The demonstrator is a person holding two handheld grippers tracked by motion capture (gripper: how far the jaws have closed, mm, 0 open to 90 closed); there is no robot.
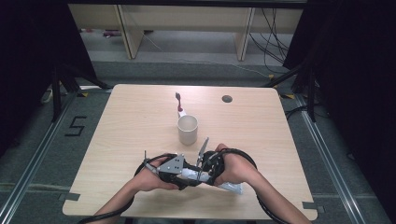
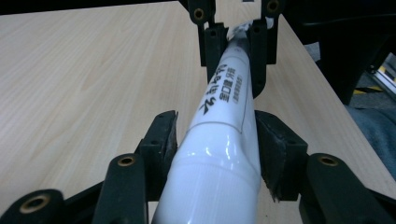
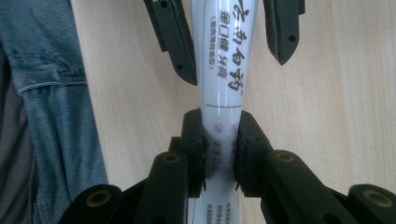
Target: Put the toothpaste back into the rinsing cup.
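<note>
Toothpaste tube (image 2: 224, 126), white with dark print, is held between both tongs, just above the near middle of the counter (image 1: 140, 126). Right tongs (image 3: 219, 149) are clamped tight on the flat tail section; the tube wall is seen pinched narrow between the pads. Left tongs (image 2: 217, 144) are set around the thick shoulder next to the cap (image 2: 210, 196); pads sit against the sides, so a grip is judged, though firm pressure cannot be confirmed.

Handling, as judged: light, soft-walled, glossy and likely slippery. Body yields under squeeze, so paste could be forced out if the cap is off. Stiffest hold points are the shoulder by the cap and the crimped tail; mid-body is best avoided.

Long axis runs roughly left-right across the counter in the high view, near level. Cap end points to the person's left, toward the left tongs (image 1: 175, 170); tail end points right and sticks out past the right tongs (image 1: 210, 168) at the right hand (image 1: 233, 170).

A white cup (image 1: 187, 129) stands upright farther back at mid-counter, well apart from the tube. A toothbrush (image 1: 180, 105) lies just beyond it, its near end close to the cup's far rim; contact cannot be told.
</note>
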